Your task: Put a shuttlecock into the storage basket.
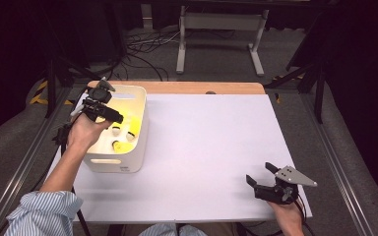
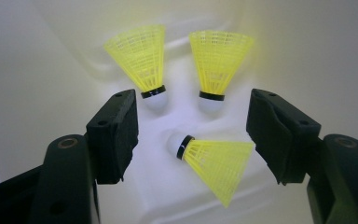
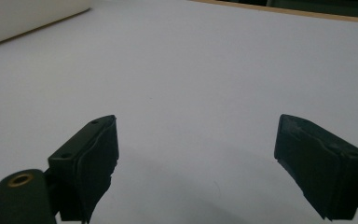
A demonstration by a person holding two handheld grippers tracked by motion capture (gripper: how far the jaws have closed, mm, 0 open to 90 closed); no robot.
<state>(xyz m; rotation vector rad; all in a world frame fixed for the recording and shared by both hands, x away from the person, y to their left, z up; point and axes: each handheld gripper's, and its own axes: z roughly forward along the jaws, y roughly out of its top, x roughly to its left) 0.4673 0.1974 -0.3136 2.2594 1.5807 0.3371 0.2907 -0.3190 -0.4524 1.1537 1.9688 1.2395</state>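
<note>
three yellow shuttlecocks lie on the floor of the white bin at the table's left side. two stand side by side with skirts up, and the third lies crosswise nearer the camera. the left gripper hangs over them inside the bin, jaws spread wide and holding nothing. the high view shows the bin's handle slot; the left gripper view shows the mesh skirts, black bands and white corks. the right gripper rests near the table's front right corner, gaping and empty.

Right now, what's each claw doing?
Left claw: open, holding nothing, above three yellow shuttlecocks in the white bin.
Right claw: open, empty.
</note>
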